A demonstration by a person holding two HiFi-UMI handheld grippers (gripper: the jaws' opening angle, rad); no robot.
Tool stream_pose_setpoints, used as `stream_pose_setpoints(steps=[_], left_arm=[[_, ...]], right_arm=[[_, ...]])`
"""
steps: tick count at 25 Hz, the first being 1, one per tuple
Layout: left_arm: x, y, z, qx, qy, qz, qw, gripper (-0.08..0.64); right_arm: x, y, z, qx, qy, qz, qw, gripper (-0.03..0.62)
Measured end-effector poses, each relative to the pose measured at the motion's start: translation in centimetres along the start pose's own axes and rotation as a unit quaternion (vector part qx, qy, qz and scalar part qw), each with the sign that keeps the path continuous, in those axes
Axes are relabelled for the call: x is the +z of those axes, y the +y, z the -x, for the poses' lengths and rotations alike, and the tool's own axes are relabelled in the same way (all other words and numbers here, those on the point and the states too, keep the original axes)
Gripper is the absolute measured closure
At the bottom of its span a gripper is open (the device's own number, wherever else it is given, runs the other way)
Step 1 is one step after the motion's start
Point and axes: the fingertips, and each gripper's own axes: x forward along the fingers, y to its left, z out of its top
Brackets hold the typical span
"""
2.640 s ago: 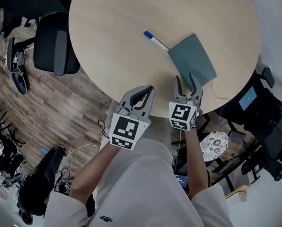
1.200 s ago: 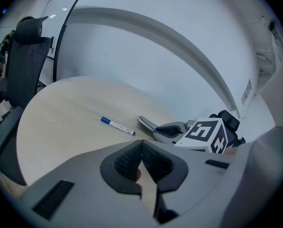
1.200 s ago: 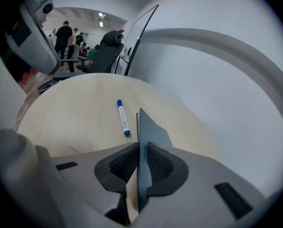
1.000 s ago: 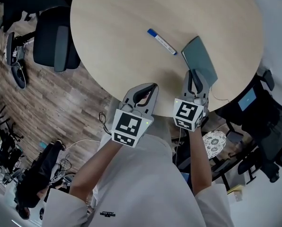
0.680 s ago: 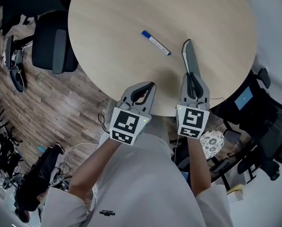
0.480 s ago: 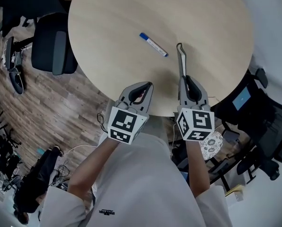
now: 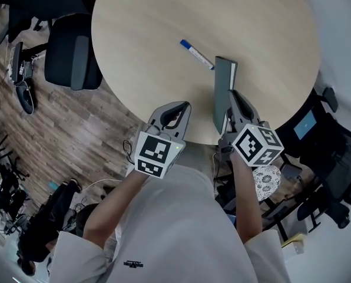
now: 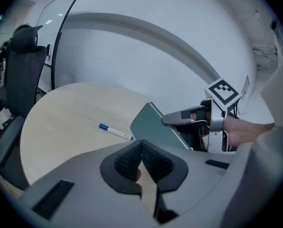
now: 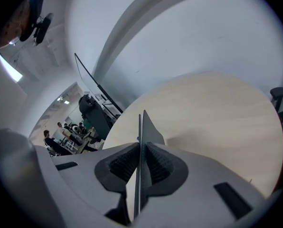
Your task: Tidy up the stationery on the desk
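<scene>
A dark green notebook [image 7: 222, 93] is raised off the round wooden table [image 7: 158, 22] near its front edge. It is turned up on its side, and my right gripper [image 7: 232, 101] is shut on its near end. In the right gripper view the notebook [image 9: 148, 130] runs edge-on between the pads of the right gripper [image 9: 140, 159]. A white pen with a blue cap [image 7: 196, 53] lies on the table just left of the notebook. My left gripper [image 7: 175, 114] hovers at the table's front edge, shut and empty. The left gripper view shows the pen [image 8: 116, 131], the notebook [image 8: 153, 129] and the right gripper [image 8: 185, 118].
A black office chair [image 7: 71, 53] stands left of the table on the wooden floor. More dark chairs [image 7: 331, 158] and a small screen [image 7: 308, 122] are at the right. Several people sit far off in the room [image 9: 61, 134]. The table holds only the pen.
The right gripper has lifted the notebook from lying flat on the table and rolled it up onto its edge, then past upright. The left gripper has stayed where it was.
</scene>
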Motion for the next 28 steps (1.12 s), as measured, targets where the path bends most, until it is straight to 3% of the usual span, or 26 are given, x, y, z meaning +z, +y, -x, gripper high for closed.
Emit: stream_pose_setpoints(steps=[4,10,14,18,21,23,28], left_arm=[[-0.4,-0.4,-0.5,-0.004,0.008,-0.004,0.9999,0.543],[-0.2,-2.5,-2.8,-0.025,0.02,-0.017,0.9993,0.543],[0.3,-4.0,-4.4,-0.037,0.022,-0.024,0.9988,0.543],[0.2,-5.1,-6.0,-0.048,0.031,-0.032,0.9979,0.543],[-0.2,-5.7,-7.0,-0.054,0.041,-0.037,0.997,0.543],[-0.5,-5.9,-7.5,-0.056,0.047,-0.039,0.9966,0.543],[-0.9,-6.3,-8.3,-0.057,0.055,-0.041,0.996,0.543]], right_arm=[[1.0,-2.5,0.1,-0.026,0.0,0.004,1.0,0.522],[1.7,-5.9,1.5,-0.09,-0.005,0.063,0.994,0.517],[1.9,-8.5,2.5,-0.156,0.008,0.133,0.979,0.509],[1.4,-11.3,3.2,-0.19,0.013,0.136,0.972,0.509],[1.2,-13.0,3.6,-0.229,0.018,0.166,0.959,0.511],[1.0,-13.4,3.6,-0.239,0.018,0.181,0.954,0.511],[0.0,-13.4,3.2,-0.228,0.024,0.18,0.957,0.511]])
